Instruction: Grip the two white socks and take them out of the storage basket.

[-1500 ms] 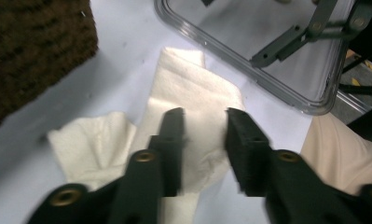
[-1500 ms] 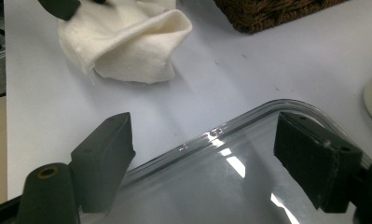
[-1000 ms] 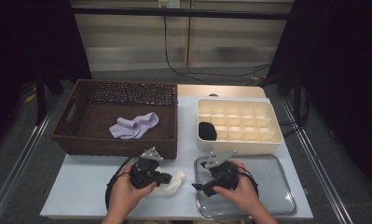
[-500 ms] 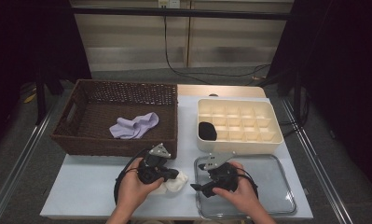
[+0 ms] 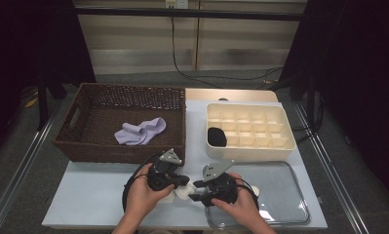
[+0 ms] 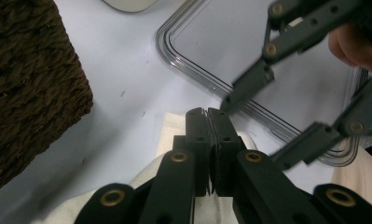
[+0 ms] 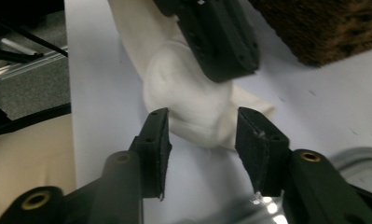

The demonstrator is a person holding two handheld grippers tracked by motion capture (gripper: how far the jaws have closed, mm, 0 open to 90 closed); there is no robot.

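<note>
White sock at the near tabletop edge, pinched on one side, the other side about to be taken.

Your left gripper (image 6: 208,122) has its fingers pressed together on a fold of the sock (image 7: 193,105); your right gripper (image 7: 202,135) has just been closing, its fingers half spread with the sock's rounded end between them, pads not yet pressing; the sock lies on the tabletop (image 5: 89,195) between your hands, just beside the clear tray (image 5: 289,195); expect it light, soft and limp, so it will sag and stretch rather than slip; take a thick bunched fold, not a thin edge; farther off, the wicker basket (image 5: 99,151) holds a lilac cloth (image 5: 139,132), the white divided box (image 5: 280,146) a black ball (image 5: 216,137); no readable writing or labels anywhere.
</note>
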